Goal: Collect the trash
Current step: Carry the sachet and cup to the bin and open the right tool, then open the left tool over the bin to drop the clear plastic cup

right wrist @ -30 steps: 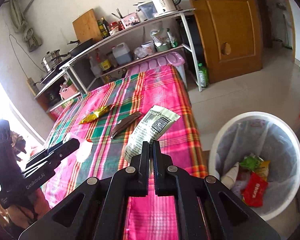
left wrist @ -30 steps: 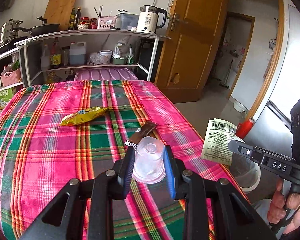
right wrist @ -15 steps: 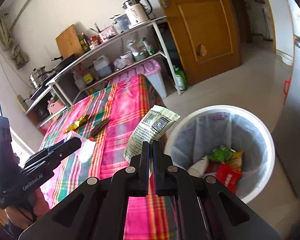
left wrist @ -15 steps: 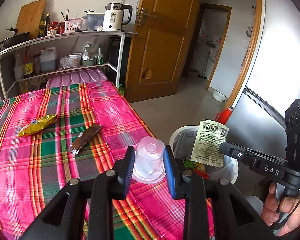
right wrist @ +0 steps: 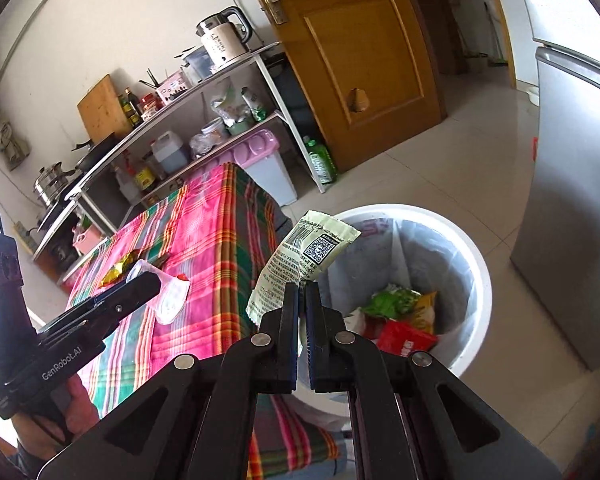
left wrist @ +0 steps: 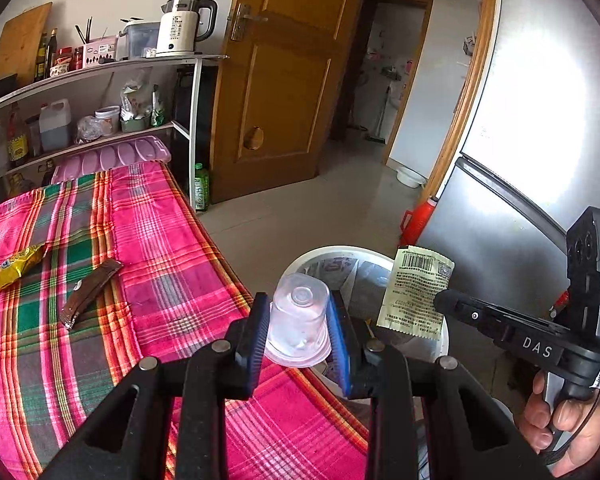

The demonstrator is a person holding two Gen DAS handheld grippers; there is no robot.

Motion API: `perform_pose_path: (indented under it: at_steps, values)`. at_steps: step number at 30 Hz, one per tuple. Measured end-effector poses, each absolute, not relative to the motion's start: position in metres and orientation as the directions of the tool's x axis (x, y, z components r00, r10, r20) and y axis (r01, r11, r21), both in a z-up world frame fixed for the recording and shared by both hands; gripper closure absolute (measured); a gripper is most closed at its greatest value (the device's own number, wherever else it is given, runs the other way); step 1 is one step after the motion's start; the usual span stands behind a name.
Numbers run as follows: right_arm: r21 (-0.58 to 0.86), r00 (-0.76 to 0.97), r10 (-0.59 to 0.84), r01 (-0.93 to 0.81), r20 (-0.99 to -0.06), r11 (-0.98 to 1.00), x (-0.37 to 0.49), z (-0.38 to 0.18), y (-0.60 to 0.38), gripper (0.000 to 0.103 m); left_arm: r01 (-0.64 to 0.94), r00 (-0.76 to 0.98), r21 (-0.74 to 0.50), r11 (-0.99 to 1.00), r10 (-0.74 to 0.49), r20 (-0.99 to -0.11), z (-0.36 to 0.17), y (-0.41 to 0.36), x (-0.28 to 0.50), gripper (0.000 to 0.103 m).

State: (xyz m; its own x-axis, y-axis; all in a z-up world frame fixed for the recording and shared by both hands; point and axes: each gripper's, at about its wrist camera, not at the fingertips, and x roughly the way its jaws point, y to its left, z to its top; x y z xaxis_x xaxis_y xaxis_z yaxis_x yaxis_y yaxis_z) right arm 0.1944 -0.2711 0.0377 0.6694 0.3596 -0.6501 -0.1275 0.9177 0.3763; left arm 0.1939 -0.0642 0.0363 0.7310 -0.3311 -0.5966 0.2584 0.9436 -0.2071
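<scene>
Now both tools tilted down — left tool (left wrist: 298, 320) clamps cup (left wrist: 299, 320).

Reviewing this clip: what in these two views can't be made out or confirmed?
- Left wrist view: most of the bin interior is hidden behind the clear cup and the wrapper.
- Left wrist view: the yellow packet is cut off by the frame's left edge.
- Right wrist view: the printing on the wrapper is too small to read.
- Right wrist view: the trash in the bin is a jumble, so the count is unclear.
</scene>
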Motion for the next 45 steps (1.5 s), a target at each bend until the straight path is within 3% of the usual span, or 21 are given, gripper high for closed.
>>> perform_pose_path:
  at_steps: [27, 34, 45]
  values:
    - [0.379, 0.612, 0.315, -0.027, -0.725, 0.925, 0.212, -0.004, -0.307, 0.098, 0.337, 0.638, -0.22, 0.915, -0.394, -0.661, 0.0, -0.125, 0.232, 0.071]
    - [0.368, 0.625, 0.309, -0.036, -0.717, 0.929, 0.209, 0.001, -0.306, 0.085, 0.331, 0.645, -0.224, 0.917, -0.393, -0.655, 0.002, -0.121, 0.231, 0.069]
    - [0.364, 0.652, 0.311, -0.058, -0.692, 0.93, 0.199, 0.018, -0.3, 0.081, 0.315, 0.675, -0.234, 0.92, -0.391, -0.626, 0.015, -0.103, 0.219, 0.067]
